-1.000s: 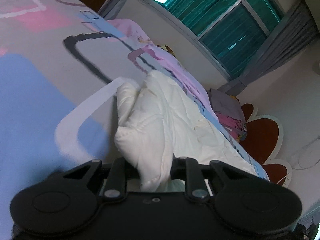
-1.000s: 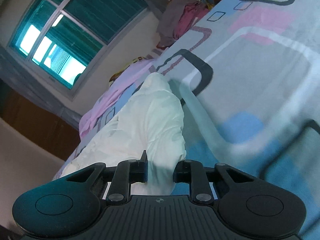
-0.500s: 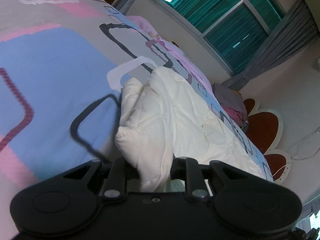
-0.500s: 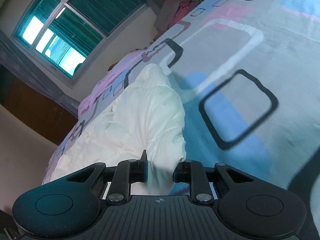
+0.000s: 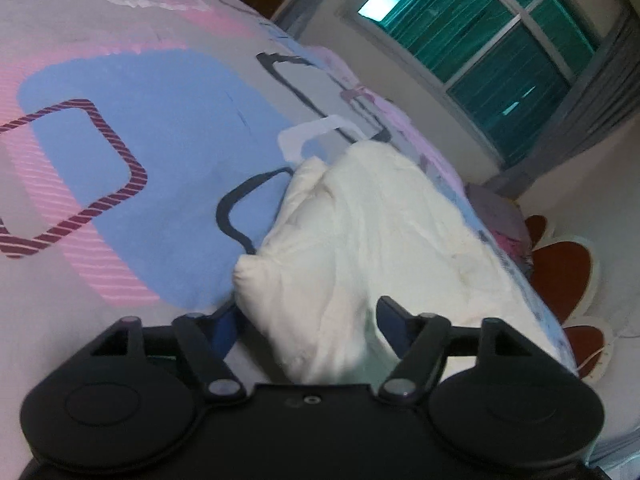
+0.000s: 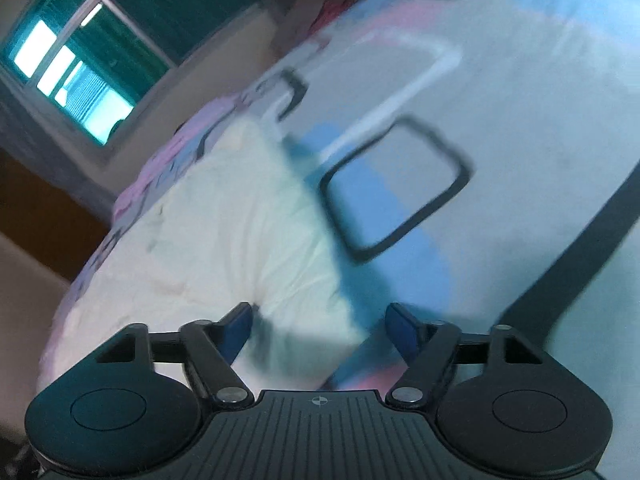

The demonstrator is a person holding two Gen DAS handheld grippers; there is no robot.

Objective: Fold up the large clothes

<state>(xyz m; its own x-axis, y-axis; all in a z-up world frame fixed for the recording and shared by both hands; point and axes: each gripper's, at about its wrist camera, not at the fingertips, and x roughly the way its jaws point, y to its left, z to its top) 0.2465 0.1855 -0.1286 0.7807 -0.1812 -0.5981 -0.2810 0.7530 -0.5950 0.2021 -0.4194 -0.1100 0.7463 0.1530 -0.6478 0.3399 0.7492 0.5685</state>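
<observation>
Both the left tongs (image 5: pixel 306 322) and right tongs (image 6: pixel 320 326) are opening off the white garment (image 5: pixel 360 240) on the bed (image 5: pixel 120 120); let its folded edge settle flat before withdrawing.

Both wrist views look forward and downward from close above the bed (image 5: pixel 120 128), each along its own gripper. The left view has the window (image 5: pixel 492 52) at upper right; the right view has it at upper left. Both share the white garment (image 5: pixel 360 232) on the bed.
</observation>
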